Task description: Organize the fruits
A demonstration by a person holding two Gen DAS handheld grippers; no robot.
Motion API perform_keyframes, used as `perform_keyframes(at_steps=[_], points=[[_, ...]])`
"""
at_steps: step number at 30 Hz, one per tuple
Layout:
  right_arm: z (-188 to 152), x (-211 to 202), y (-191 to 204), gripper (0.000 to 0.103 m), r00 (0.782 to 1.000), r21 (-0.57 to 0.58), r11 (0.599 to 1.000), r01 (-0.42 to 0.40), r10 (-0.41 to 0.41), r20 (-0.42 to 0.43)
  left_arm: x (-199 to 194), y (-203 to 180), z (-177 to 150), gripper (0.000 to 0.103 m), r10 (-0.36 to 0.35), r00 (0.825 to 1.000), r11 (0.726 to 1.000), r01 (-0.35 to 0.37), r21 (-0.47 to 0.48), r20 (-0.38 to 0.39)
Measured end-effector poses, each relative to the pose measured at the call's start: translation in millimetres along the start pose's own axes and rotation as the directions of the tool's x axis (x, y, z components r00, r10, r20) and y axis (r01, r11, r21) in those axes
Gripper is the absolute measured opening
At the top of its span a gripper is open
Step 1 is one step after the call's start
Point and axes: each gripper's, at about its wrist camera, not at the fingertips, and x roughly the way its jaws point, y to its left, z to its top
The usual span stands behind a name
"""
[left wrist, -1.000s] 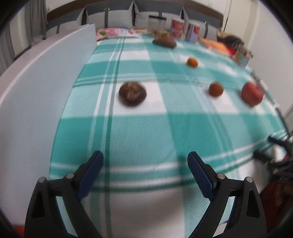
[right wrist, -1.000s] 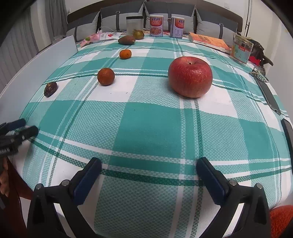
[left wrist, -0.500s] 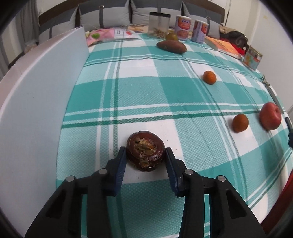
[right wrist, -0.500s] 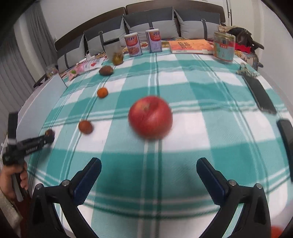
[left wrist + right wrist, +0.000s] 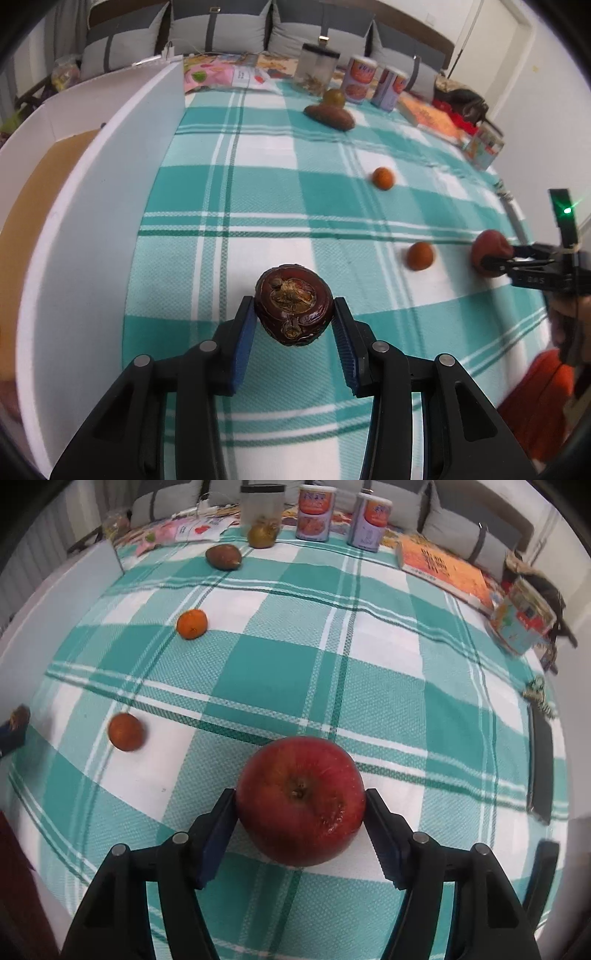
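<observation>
Both grippers have closed on fruit within the last second. The left gripper (image 5: 294,321), whose jaws stood wide over bare cloth a second ago, now pinches the dark brown wrinkled fruit (image 5: 293,311) between its blue pads, close beside the white box wall (image 5: 110,206). The right gripper (image 5: 300,808), wide open half a second ago, now has its jaws pressed against both sides of the red apple (image 5: 301,799). Whether either fruit has left the checked tablecloth (image 5: 280,672) I cannot tell. As I judge it, two pieces are gripped at once and the next step is carrying them to where they belong — probably the white box on the left.

Counting outward: one apple and one dark fruit, both held. Further out lie two small oranges, a near one (image 5: 125,732) and a far one (image 5: 191,623). Beyond them sit one brown oval fruit (image 5: 223,556) and one greenish round fruit (image 5: 261,535) — six fruits in all, four not yet picked up. At the far edge stand two cans (image 5: 314,515), one clear jar (image 5: 261,504) and one orange book (image 5: 443,568).
</observation>
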Motion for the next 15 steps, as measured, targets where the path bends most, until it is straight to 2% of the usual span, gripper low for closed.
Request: perform_keyframes(at_steps=[2, 4, 6, 8, 10, 12, 15], points=[[-1, -13, -8, 0.067, 0.997, 0.089, 0.993, -0.075, 0.072, 0.028, -25, 0, 6, 0.042, -0.044, 0.998, 0.999, 0.044, -0.012, 0.036], [4, -33, -11, 0.067, 0.984, 0.160, 0.972, -0.174, 0.165, 0.070, -57, 7, 17, 0.042, -0.090, 0.992, 0.995, 0.093, -0.031, 0.083], [16, -57, -2, 0.067, 0.961, 0.178, 0.948, -0.266, 0.246, 0.123, -87, 19, 29, 0.042, -0.108, 0.985, 0.992, 0.116, -0.047, 0.131], [35, -81, 19, 0.067, 0.926, 0.157, 0.920, -0.359, 0.331, 0.180, -117, 39, 41, 0.042, -0.101, 0.979, 0.991, 0.115, -0.071, 0.179], [56, -102, 55, 0.067, 0.889, 0.107, 0.893, -0.436, 0.409, 0.207, -141, 68, 51, 0.042, -0.065, 0.975, 0.990, 0.091, -0.112, 0.213], [76, -120, 100, 0.067, 0.851, 0.036, 0.866, -0.498, 0.480, 0.212, -154, 100, 56, 0.042, 0.009, 0.975, 0.987, 0.027, -0.157, 0.223], [104, -138, 186, 0.068, 0.796, -0.087, 0.816, -0.571, 0.577, 0.182, -146, 152, 52, 0.042, 0.121, 0.981, 0.968, -0.082, -0.238, 0.151]])
